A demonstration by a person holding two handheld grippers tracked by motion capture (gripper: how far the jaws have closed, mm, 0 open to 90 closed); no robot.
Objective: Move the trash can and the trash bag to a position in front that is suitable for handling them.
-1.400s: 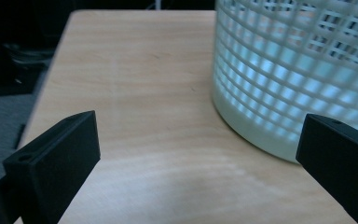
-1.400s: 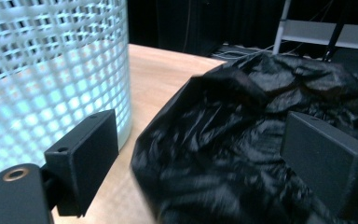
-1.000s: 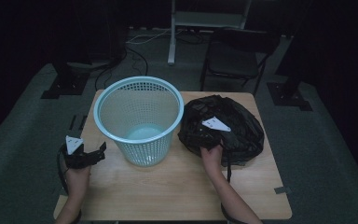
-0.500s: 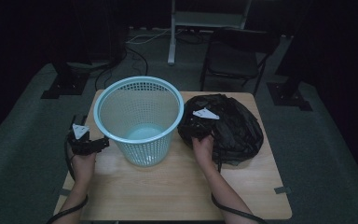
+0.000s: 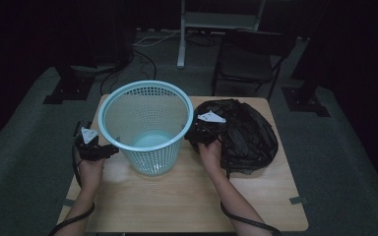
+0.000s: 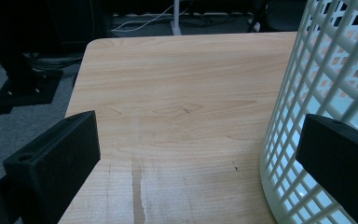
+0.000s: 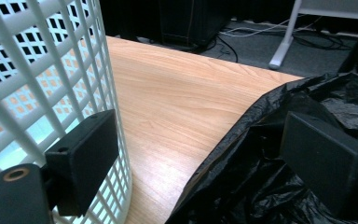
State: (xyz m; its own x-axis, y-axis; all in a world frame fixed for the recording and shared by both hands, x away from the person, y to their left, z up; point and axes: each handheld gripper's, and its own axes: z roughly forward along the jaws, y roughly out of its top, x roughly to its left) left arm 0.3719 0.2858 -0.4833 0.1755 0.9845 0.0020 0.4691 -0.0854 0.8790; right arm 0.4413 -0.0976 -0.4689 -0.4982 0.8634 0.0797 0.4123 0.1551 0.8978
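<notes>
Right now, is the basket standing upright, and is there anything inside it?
Upright and empty. The basket stands on its base on the table with its open rim up, and the high view shows a bare bottom. The black bag lies crumpled beside it.

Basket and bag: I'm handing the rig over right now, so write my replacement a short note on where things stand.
Left gripper: open, holding nothing, jaws beside the basket wall.
Right gripper: open, jaws between the basket and the black bag, at the bag's edge, not gripping it.
Basket stands upright on the table, nothing visible inside; the bag lies crumpled to its right.
Done: nothing yet.
Left: probably grip the bag and line the basket.
</notes>
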